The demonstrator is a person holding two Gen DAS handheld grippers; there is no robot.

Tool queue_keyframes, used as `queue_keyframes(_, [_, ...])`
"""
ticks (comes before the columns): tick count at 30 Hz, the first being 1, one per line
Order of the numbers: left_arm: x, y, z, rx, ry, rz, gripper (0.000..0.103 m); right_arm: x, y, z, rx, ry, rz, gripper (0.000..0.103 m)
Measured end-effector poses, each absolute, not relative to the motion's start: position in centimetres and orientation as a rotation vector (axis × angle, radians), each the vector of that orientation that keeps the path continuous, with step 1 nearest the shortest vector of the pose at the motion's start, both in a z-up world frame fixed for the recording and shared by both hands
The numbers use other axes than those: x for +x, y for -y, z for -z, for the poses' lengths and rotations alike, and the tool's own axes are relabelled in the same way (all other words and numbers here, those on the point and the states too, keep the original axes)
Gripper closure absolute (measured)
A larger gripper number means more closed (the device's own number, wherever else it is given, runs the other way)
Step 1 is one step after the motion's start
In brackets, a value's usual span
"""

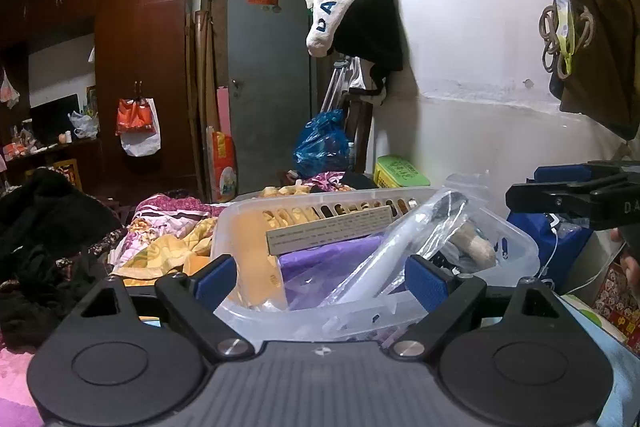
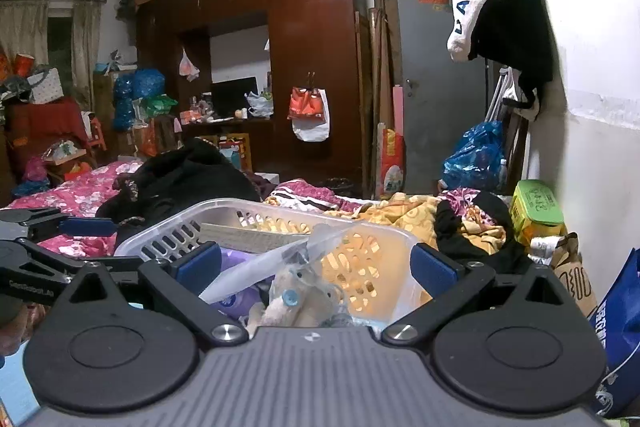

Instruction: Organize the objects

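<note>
A clear plastic basket [image 1: 516, 247] with slotted walls sits on the bed, close in front of both tongs. It is packed: a long flat cardboard strip [image 1: 332, 229] leans along its far wall, a clear plastic sleeve [image 1: 400, 251] slants across the middle over purple plastic [image 1: 320, 259], and a pale stuffed toy [image 2: 288, 301] lies at the near right end, a light blue button on it.

The left tongs [image 1: 320, 281] are held level and low, aimed at the basket's near rim, blue pads spread wide to either side of it with nothing between them. From the right wrist view the left tongs [image 2: 80, 227] appear side-on at the left edge of the scene, beside the basket.

The right tongs [image 2: 316, 267] are likewise level, just short of the basket's near right end, pads wide apart and holding nothing. The left wrist view catches them [image 1: 568, 187] from the side, above the basket's right end, with part of a hand [image 1: 630, 263] below.

Around the basket lies floral bedding [image 2: 404, 211] with a heap of black clothes [image 2: 188, 179] to the left. A green and yellow box [image 2: 536, 211] stands far right by the white wall, a blue bag [image 1: 560, 247] near right. Beyond, a dark red wardrobe [image 2: 312, 47] and a grey door [image 1: 268, 83].
</note>
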State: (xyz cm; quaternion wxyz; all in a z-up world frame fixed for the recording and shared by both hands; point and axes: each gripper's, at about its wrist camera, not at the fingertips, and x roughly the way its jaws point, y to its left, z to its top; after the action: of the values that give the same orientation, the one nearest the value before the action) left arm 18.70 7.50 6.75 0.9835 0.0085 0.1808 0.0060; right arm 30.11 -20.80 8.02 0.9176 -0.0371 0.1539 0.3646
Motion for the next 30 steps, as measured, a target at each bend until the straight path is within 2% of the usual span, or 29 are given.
queue_keyframes(6, [17.1,-6.5,-6.9,0.031,-0.370,-0.002,0.010,28.7,21.7,-8.2,-0.076,-0.341,-0.744,0.000])
queue_keyframes(13, [13.7,-5.0,-7.7,0.028,-0.372,-0.037,0.010,25.6,21.5,-8.1,-0.204,-0.355,-0.490,0.000])
queue_keyframes(19, [11.1,-4.0,-8.5,0.025,-0.369,-0.035,0.010,24.3,23.0,-8.1,-0.114,-0.433,-0.614,0.000])
queue_keyframes(30, [7.6,-3.9,-8.4,-0.039,-0.317,-0.023,0.009,22.4,24.8,-7.2,0.000,-0.433,-0.669,0.000])
